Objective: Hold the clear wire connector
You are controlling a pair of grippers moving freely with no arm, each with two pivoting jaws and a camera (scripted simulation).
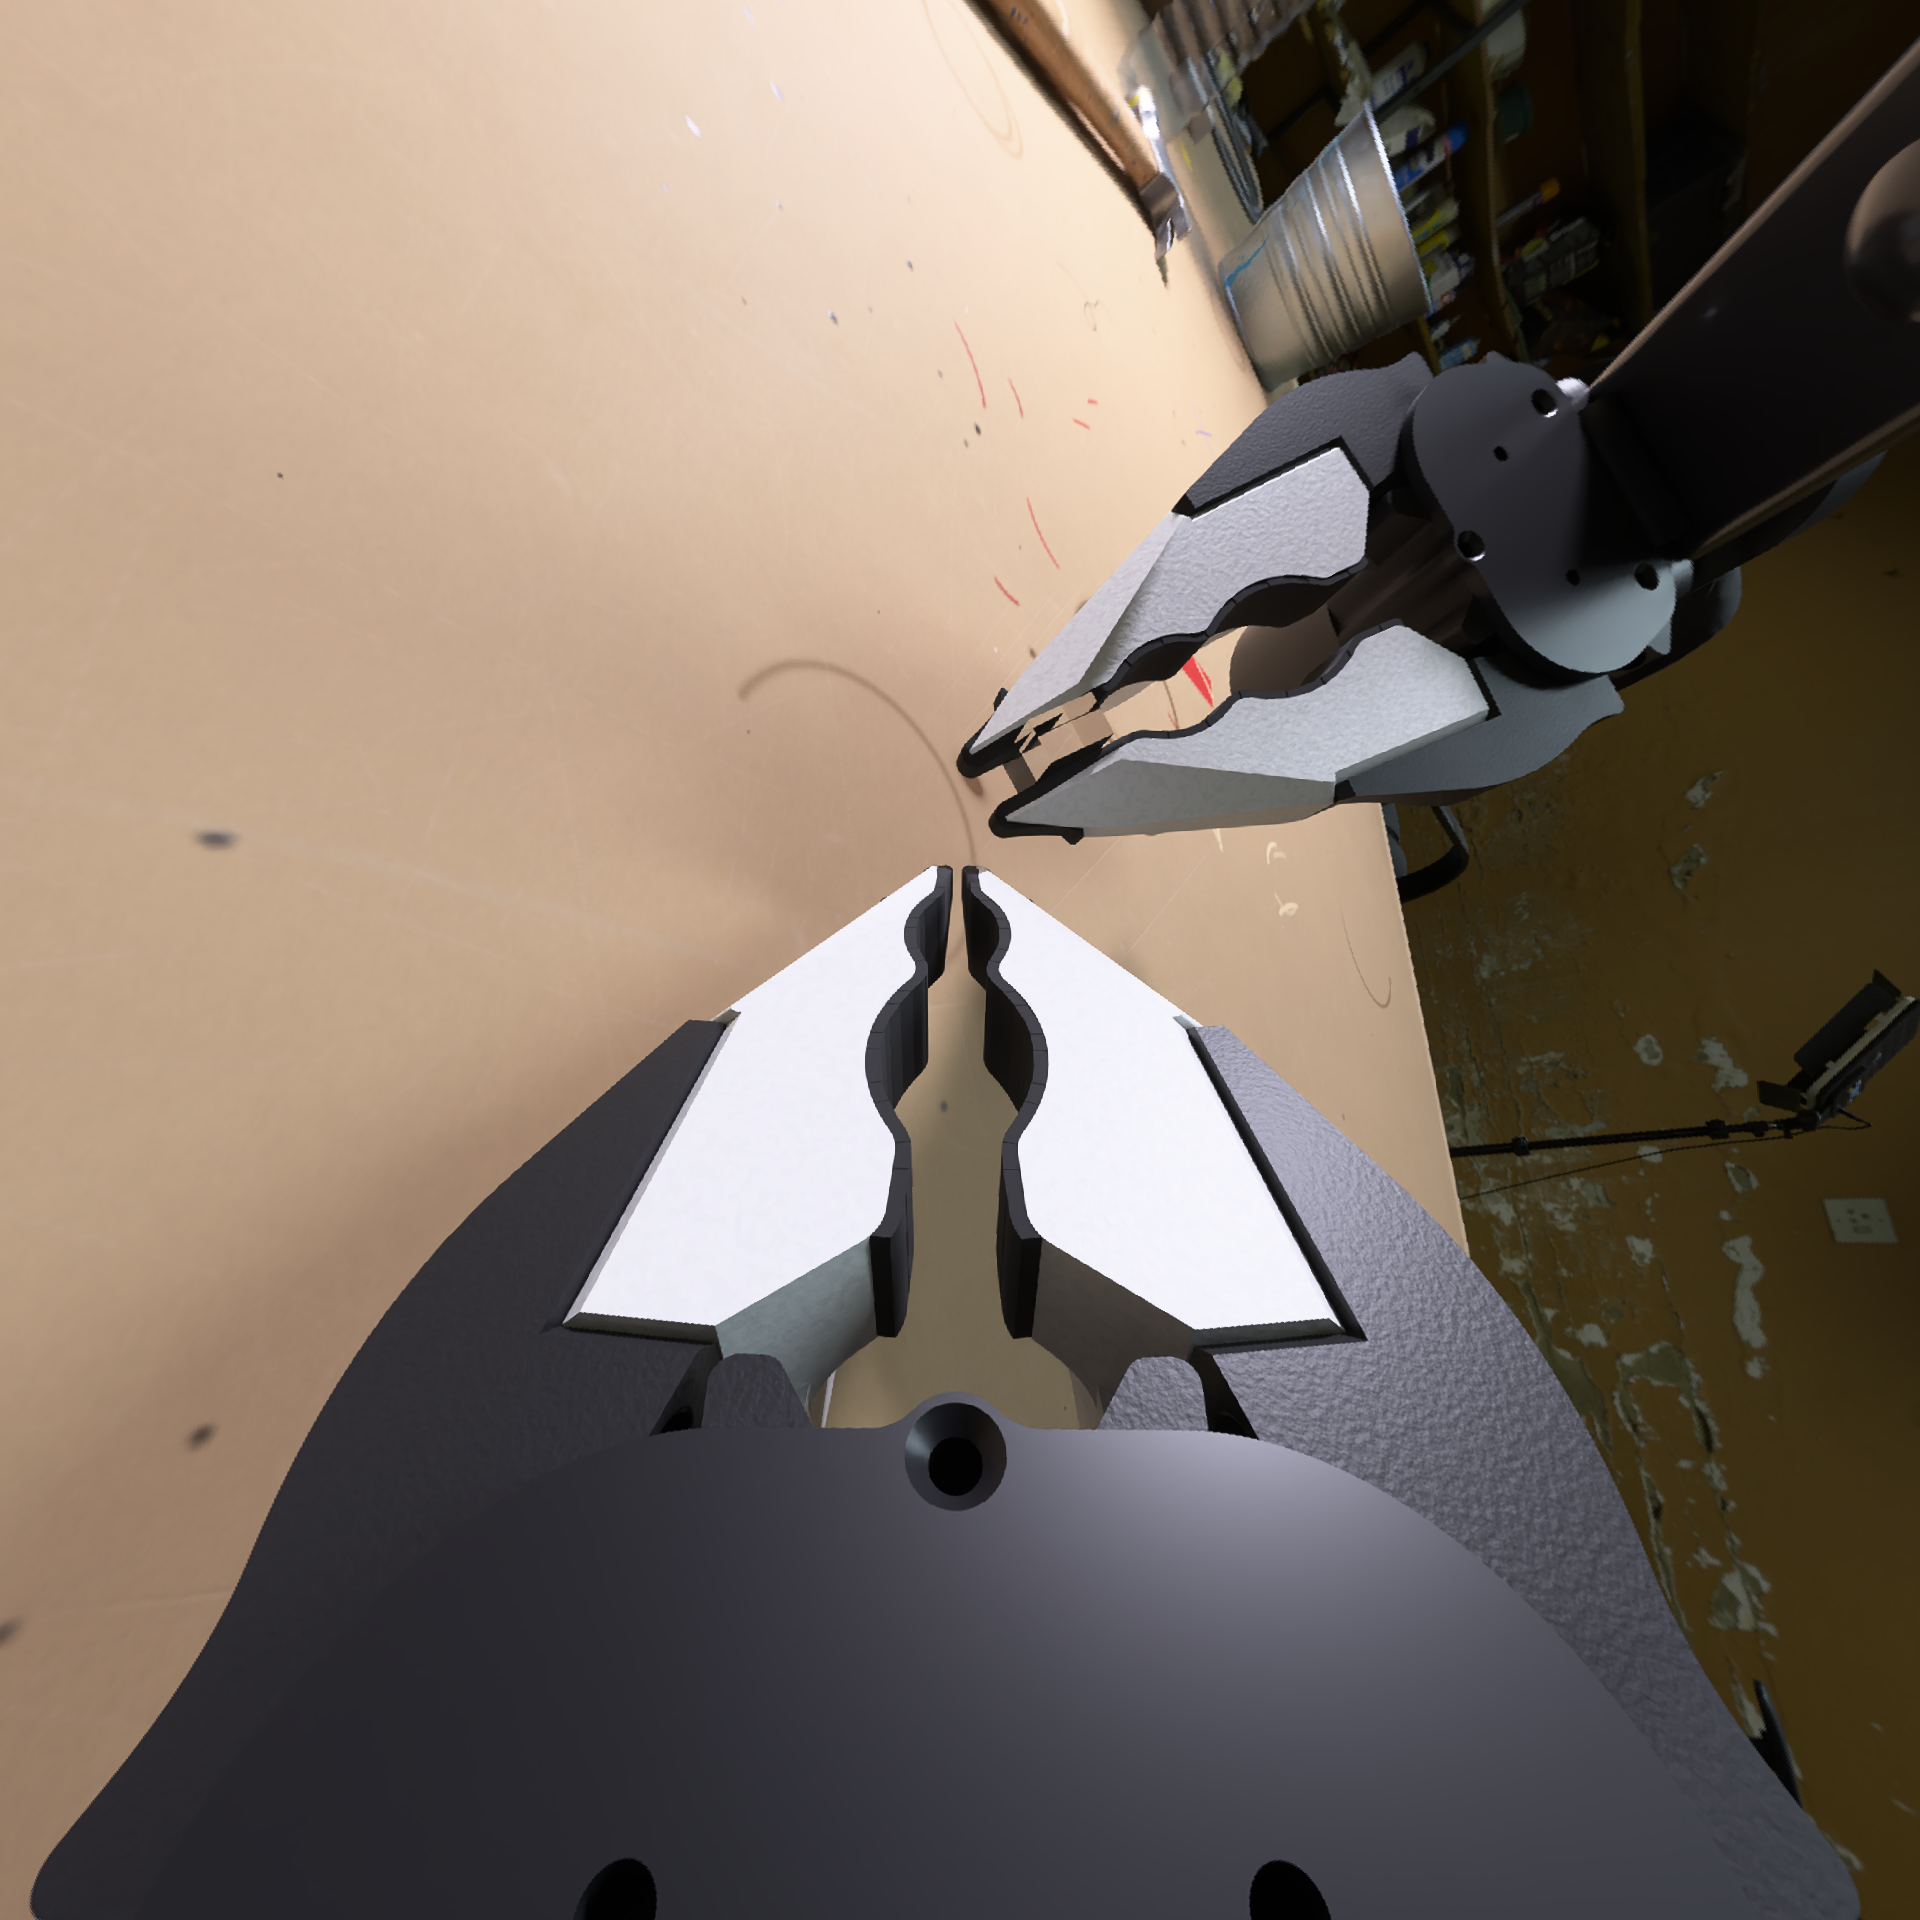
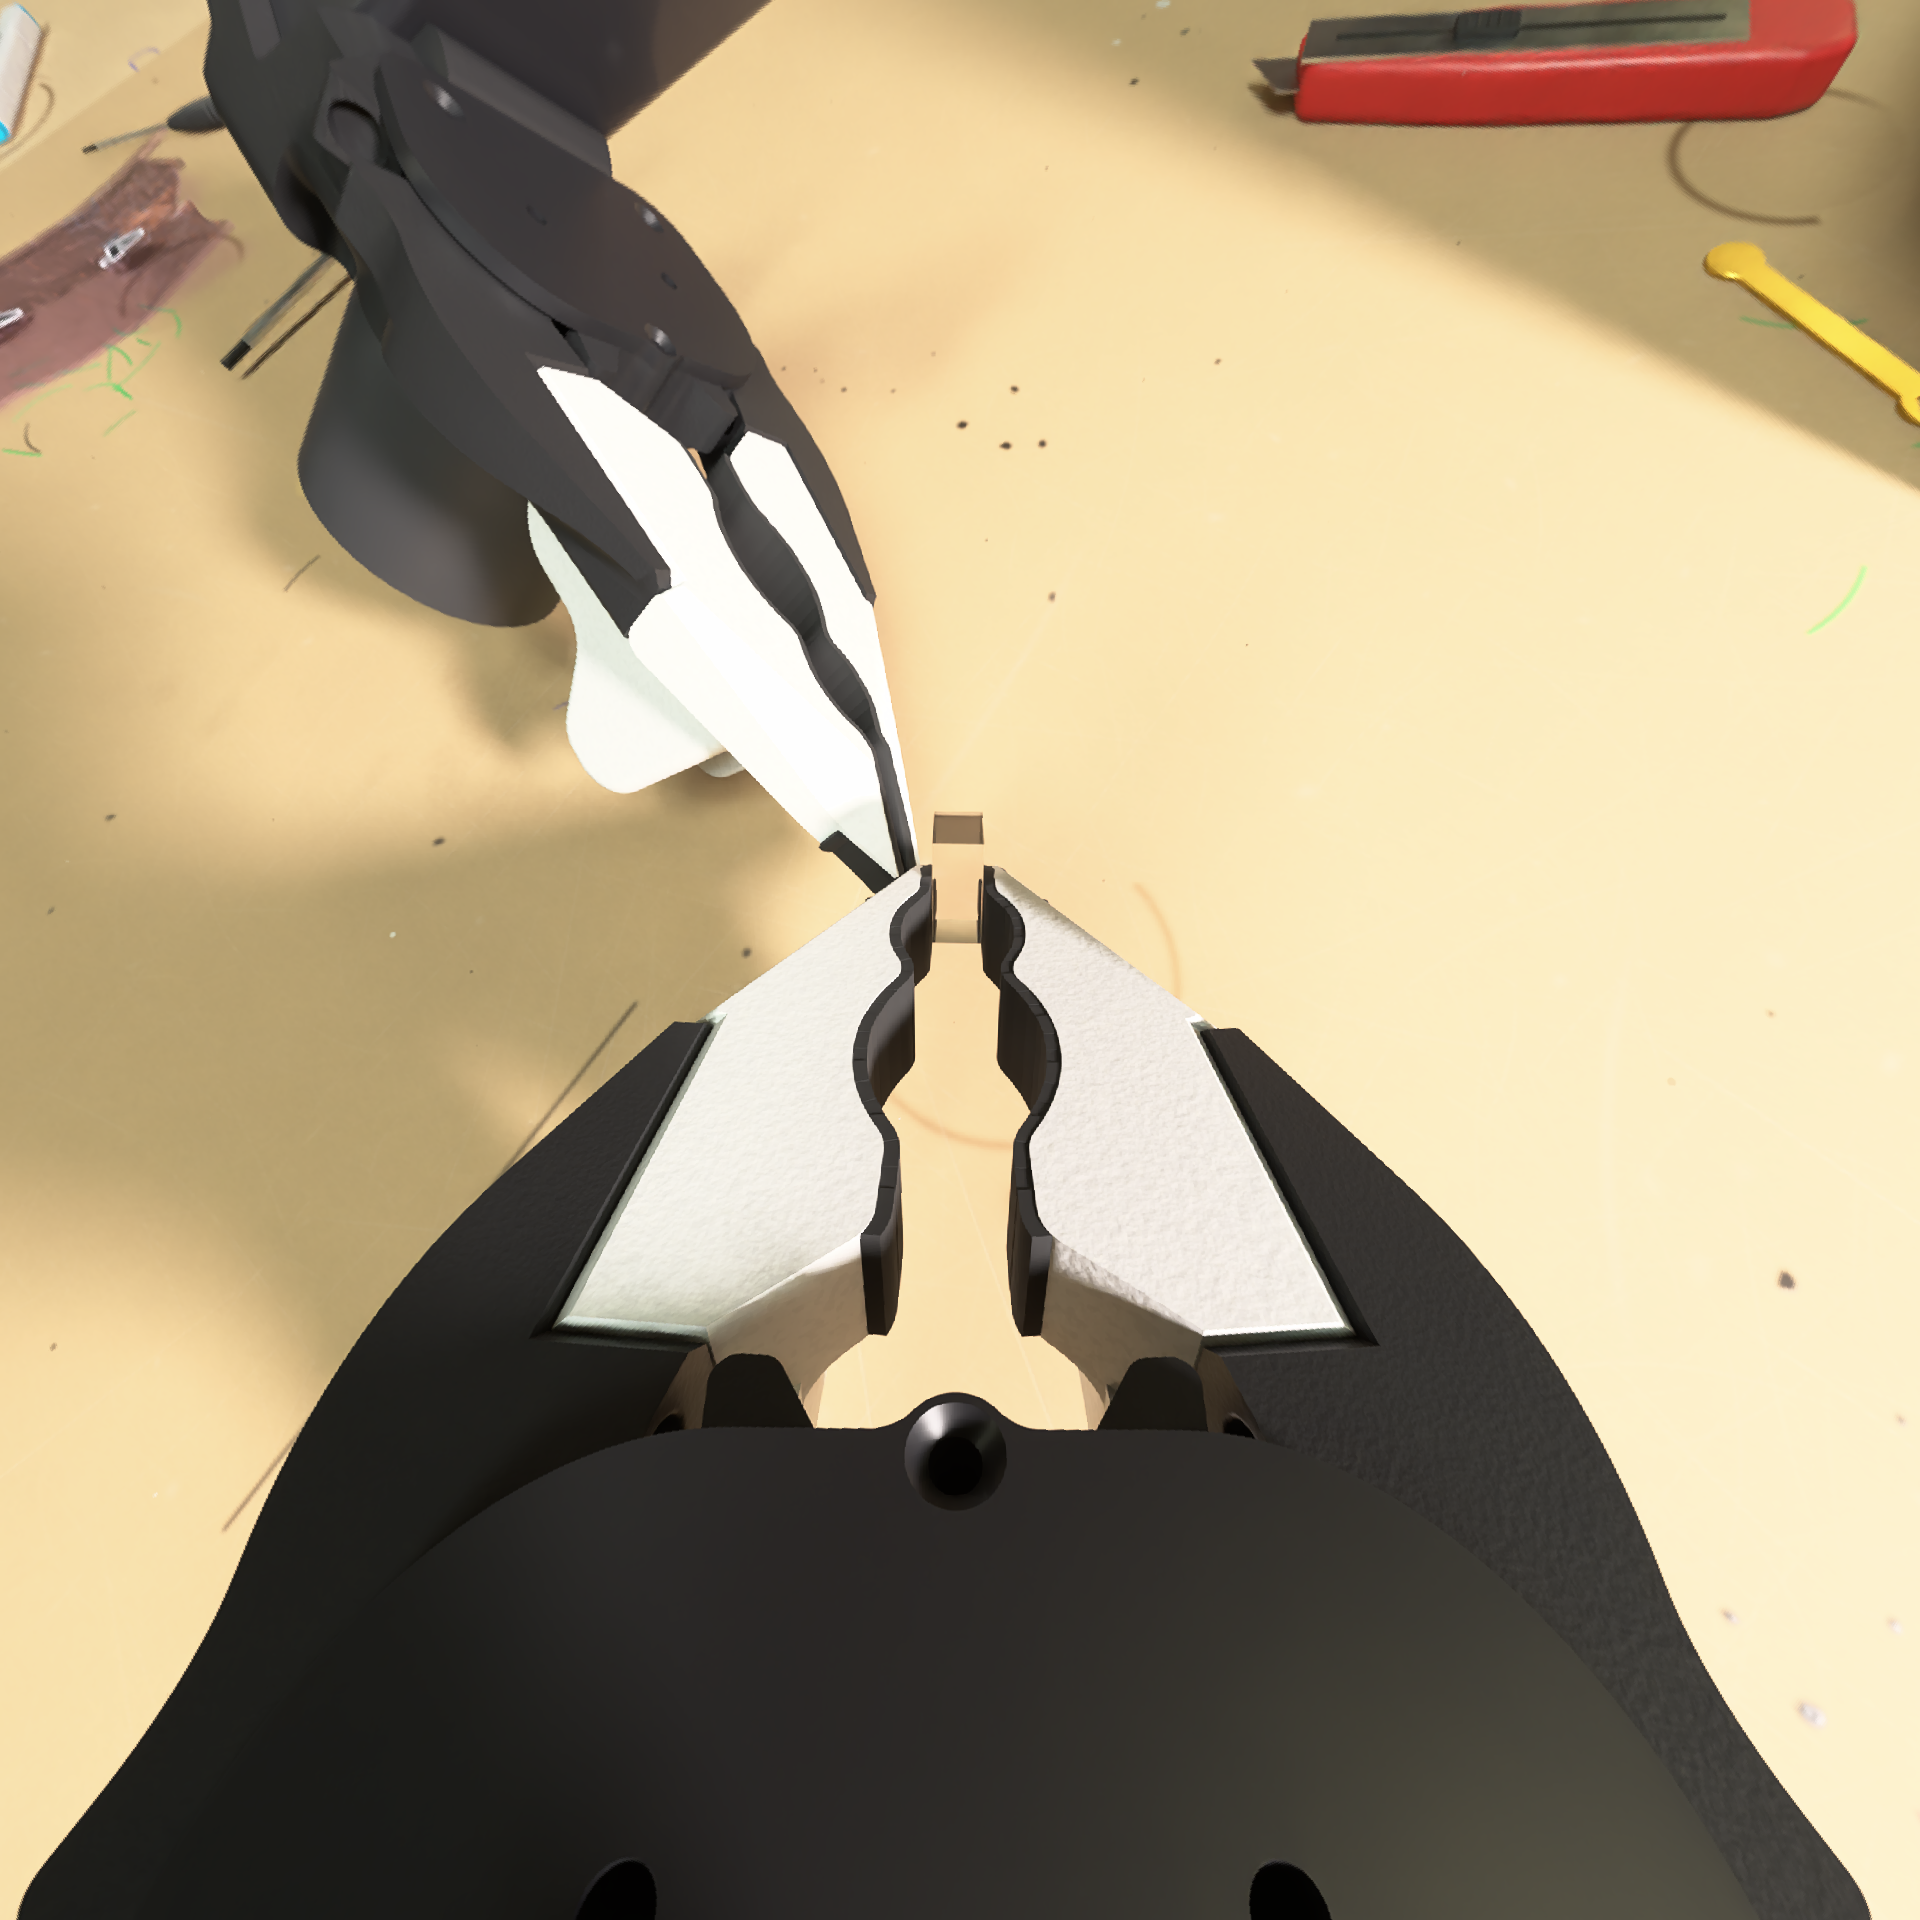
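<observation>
The right gripper (image 2: 957,883) has its fingertips pressed against both sides of the clear wire connector (image 2: 957,868), a small see-through block that sticks out just past the tips and sits a little above the table (image 2: 1351,727). The left gripper (image 1: 956,871) has its tips drawn almost together with nothing between them, and it points at the connector from just beside it. In the left wrist view the connector (image 1: 1049,732) is only a faint shape between the right gripper's tips, so how deep it sits there is hard to judge. The hold appears to be made; what is left is to keep it steady. The nearest table edge runs close behind the right gripper, so room for moving is tight on that side and wide toward the middle. A red utility knife (image 2: 1558,62) and a yellow flat tool (image 2: 1818,327) lie well apart near the far edge.
</observation>
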